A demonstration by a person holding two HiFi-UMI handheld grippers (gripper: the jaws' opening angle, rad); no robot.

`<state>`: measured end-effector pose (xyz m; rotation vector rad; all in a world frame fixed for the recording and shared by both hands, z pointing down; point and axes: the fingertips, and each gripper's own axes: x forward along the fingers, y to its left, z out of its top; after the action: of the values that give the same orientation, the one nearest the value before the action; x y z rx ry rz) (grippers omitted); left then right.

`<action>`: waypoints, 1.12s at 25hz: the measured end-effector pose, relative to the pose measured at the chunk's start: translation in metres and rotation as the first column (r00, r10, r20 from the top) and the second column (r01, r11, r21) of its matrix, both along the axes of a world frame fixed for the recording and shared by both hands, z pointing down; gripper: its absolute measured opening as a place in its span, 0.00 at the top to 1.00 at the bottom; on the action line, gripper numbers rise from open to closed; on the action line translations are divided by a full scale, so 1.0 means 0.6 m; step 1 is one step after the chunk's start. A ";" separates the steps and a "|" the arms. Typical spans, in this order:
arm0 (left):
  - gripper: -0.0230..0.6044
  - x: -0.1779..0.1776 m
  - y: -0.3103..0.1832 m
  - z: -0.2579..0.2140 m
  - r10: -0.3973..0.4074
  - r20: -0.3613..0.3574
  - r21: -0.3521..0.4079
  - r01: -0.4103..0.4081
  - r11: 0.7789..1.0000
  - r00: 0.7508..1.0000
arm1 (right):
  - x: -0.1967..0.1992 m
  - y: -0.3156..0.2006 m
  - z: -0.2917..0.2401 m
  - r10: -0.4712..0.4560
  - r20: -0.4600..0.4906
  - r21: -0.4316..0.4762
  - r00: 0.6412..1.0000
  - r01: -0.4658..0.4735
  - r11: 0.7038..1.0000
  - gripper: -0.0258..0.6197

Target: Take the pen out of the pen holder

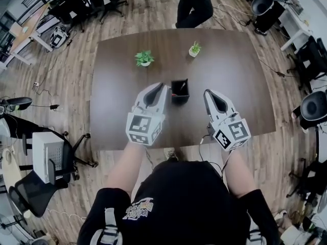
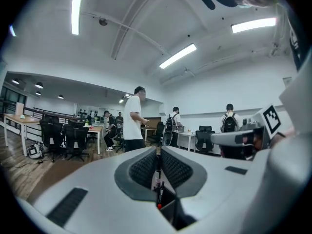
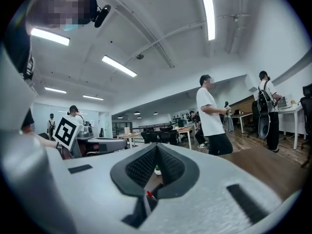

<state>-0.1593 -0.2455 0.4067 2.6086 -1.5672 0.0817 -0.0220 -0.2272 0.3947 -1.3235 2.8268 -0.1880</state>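
A black square pen holder (image 1: 180,91) stands mid-table on the dark brown table (image 1: 117,86). My left gripper (image 1: 164,86) is just left of the holder, raised above the table. In the left gripper view, my left gripper (image 2: 157,150) is shut on a thin pen (image 2: 157,167) that stands upright between the pads. Below it the pen holder (image 2: 168,209) shows another pen with a red end (image 2: 157,206). My right gripper (image 1: 206,92) hovers to the holder's right, shut and empty. Through the slit of the right gripper (image 3: 157,147) I see the red pen end (image 3: 148,195).
Two small potted plants (image 1: 144,58) (image 1: 194,49) stand on the far half of the table. A person (image 1: 194,4) stands beyond the far edge. Office chairs (image 1: 41,182) and desks ring the table on a wood floor.
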 end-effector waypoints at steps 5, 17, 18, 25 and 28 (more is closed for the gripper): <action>0.92 0.025 0.072 -0.023 -0.060 0.006 0.016 0.060 0.998 0.998 | 0.034 0.054 -0.018 -0.051 0.010 0.022 0.999 0.051 0.998 0.95; 0.92 0.206 0.322 -0.035 -0.177 0.031 0.020 0.176 0.984 0.984 | 0.192 0.244 -0.030 -0.208 0.038 0.034 0.977 0.207 0.978 0.95; 0.92 0.211 0.343 -0.033 -0.184 0.035 0.017 0.184 0.983 0.982 | 0.191 0.258 -0.026 -0.221 0.042 0.029 0.974 0.220 0.975 0.95; 0.92 0.203 0.452 -0.015 -0.223 0.062 -0.011 0.224 0.975 0.973 | 0.158 0.340 -0.005 -0.288 0.068 0.001 0.955 0.288 0.958 0.95; 0.92 0.171 0.483 -0.019 -0.228 0.062 -0.008 0.229 0.973 0.972 | 0.123 0.368 -0.003 -0.291 0.072 0.002 0.954 0.291 0.957 0.95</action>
<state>-0.0568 0.0441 0.3951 2.4159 -1.8670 0.1563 0.0519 -0.0067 0.3927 -0.8739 2.9475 -0.2459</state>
